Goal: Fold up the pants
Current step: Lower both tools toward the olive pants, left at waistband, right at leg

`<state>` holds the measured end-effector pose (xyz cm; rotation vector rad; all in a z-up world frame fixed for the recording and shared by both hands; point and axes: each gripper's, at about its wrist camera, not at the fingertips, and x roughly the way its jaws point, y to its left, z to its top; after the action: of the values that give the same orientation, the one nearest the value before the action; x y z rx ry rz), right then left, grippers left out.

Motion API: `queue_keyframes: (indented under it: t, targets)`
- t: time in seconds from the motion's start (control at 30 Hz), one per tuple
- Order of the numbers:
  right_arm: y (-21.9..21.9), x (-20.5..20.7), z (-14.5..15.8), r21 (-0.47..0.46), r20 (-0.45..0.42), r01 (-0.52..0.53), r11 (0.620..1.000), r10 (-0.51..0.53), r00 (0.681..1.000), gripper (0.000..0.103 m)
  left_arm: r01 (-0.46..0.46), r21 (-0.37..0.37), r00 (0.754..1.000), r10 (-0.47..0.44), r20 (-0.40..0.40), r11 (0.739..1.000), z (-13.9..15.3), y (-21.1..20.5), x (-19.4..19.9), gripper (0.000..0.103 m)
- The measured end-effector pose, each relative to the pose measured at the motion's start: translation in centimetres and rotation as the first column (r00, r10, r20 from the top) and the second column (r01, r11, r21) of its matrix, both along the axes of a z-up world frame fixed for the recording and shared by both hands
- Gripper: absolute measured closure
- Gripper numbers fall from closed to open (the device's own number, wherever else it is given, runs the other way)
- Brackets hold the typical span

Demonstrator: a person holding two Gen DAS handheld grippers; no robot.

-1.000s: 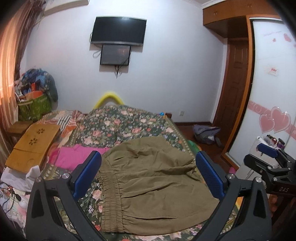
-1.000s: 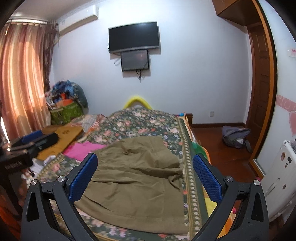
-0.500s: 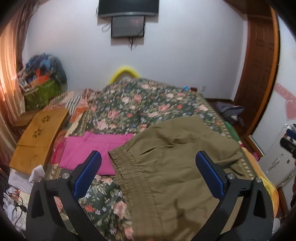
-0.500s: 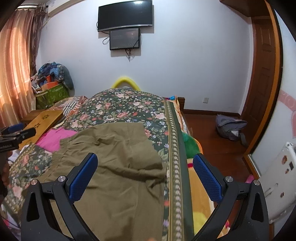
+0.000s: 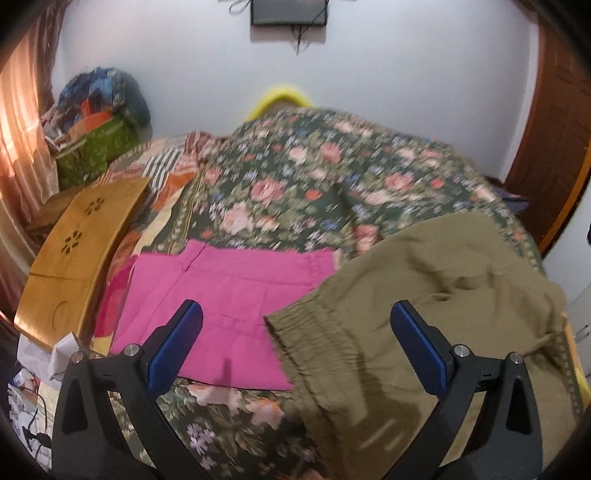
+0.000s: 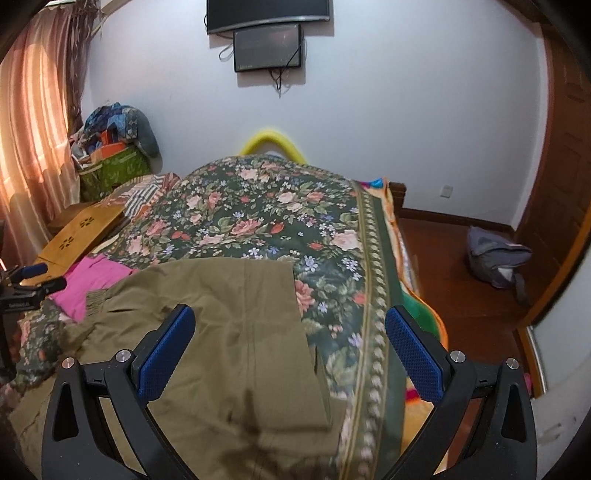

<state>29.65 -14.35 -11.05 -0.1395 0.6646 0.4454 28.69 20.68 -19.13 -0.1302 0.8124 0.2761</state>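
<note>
Olive-green pants [image 5: 424, 295] lie rumpled on the floral bedspread [image 5: 295, 184], their elastic waistband [image 5: 317, 347] turned toward the left. My left gripper [image 5: 295, 347] hovers open just above that waistband, holding nothing. In the right wrist view the olive pants [image 6: 229, 314] spread under my right gripper [image 6: 288, 354], which stands open and empty above the leg fabric. The left gripper [image 6: 29, 284] shows at the left edge of that view. A pink garment [image 5: 229, 295] lies flat beside the waistband, partly under it.
A wooden lap table [image 5: 81, 251] rests on the bed's left side. A green bag with piled clothes [image 6: 110, 162] stands in the far left corner. The bed's right edge [image 6: 384, 295] drops to a wooden floor with a grey bag [image 6: 495, 258]. A TV [image 6: 266, 14] hangs on the wall.
Both grippers have come forward and lower over the bed. The left one has swung left, bringing the waistband and pink garment nearer. Both stay open.
</note>
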Motion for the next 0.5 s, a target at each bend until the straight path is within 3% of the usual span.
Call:
queue_keyframes:
  t: [0.17, 0.3, 0.5]
  targets:
    - [1.4, 3.5, -1.7, -0.004, -0.045, -0.031, 1.0, 0.031, 0.999, 0.0, -0.021, -0.019, 0.997, 0.02, -0.072, 1.0, -3.2, 2.0, 1.7, 0.0]
    - [2.7, 6.4, -3.1, -0.049, -0.089, -0.06, 0.997, 0.055, 0.994, 0.0, 0.005, -0.025, 0.992, -0.008, -0.122, 1.0, -5.1, 2.7, 2.7, 0.014]
    - [4.1, 10.6, -5.3, -0.084, -0.173, -0.092, 0.992, 0.077, 0.982, 0.002, 0.03, -0.107, 0.988, -0.045, -0.146, 0.994, -7.0, 3.6, 3.5, 0.026]
